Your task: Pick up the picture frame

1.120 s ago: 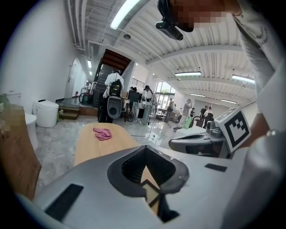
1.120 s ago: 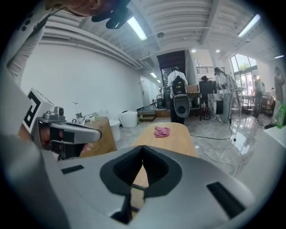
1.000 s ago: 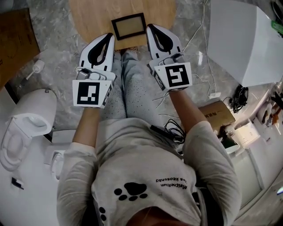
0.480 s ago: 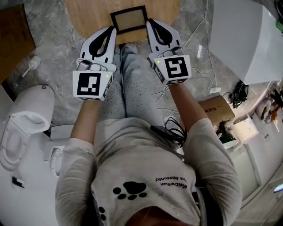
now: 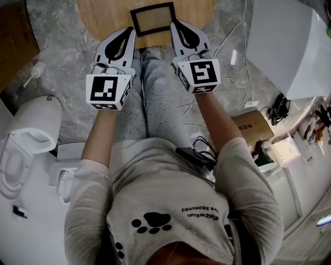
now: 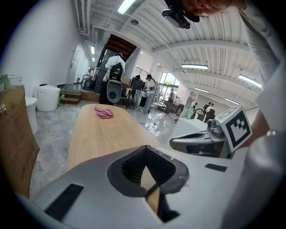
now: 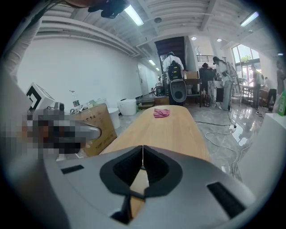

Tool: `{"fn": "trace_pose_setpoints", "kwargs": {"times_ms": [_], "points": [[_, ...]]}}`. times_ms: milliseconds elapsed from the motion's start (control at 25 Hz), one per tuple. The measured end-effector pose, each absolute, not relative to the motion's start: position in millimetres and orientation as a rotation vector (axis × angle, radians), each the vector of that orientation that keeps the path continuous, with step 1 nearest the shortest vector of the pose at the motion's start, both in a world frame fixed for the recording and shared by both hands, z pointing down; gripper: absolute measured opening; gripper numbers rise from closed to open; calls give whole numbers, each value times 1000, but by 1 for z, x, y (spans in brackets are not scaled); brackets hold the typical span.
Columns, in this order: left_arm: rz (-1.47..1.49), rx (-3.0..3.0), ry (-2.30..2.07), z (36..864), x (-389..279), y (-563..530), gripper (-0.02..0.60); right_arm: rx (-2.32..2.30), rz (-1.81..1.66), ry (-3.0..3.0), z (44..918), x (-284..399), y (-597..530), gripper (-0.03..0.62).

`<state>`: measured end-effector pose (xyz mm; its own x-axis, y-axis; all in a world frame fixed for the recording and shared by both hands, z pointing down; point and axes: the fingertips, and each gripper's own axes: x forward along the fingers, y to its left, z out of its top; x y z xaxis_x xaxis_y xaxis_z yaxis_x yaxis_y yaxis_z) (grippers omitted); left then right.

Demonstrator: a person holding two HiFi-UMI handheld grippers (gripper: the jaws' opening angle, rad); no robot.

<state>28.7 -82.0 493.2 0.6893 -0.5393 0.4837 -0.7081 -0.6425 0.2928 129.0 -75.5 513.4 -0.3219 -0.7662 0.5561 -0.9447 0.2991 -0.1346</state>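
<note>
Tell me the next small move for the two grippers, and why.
Probably open both jaws. The left gripper and right gripper are shut and empty, with their tips beside the near corners of the picture frame, which lies flat on the wooden table. Closed jaws cannot take its edges.

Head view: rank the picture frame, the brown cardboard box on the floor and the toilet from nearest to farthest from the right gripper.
From the right gripper:
1. The picture frame, on the wooden table, just left of the gripper's tips.
2. The brown cardboard box, on the floor at the person's right.
3. The toilet, across on the person's left, beyond the other arm.
</note>
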Motion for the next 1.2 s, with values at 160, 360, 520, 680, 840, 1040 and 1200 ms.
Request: {"fn": "trace_pose_setpoints", "kwargs": {"times_ms": [160, 360, 520, 680, 840, 1040, 1200], "points": [[515, 2421, -957, 506, 26, -78, 8, 1520, 654, -2160, 527, 128, -72, 11], [540, 2407, -950, 519, 26, -76, 8, 1491, 703, -2124, 547, 133, -69, 37], [563, 2397, -949, 530, 25, -76, 8, 1472, 741, -2085, 565, 138, -68, 67], [589, 2389, -945, 540, 24, -74, 8, 1460, 784, -2039, 583, 144, -64, 77], [612, 2373, -941, 550, 23, -71, 8, 1448, 811, -2005, 596, 147, -60, 83], [638, 2355, -933, 564, 24, -69, 8, 1436, 841, -1964, 615, 150, -59, 84], [650, 2349, -921, 572, 26, -69, 8, 1440, 868, -1913, 629, 154, -60, 87]]}}
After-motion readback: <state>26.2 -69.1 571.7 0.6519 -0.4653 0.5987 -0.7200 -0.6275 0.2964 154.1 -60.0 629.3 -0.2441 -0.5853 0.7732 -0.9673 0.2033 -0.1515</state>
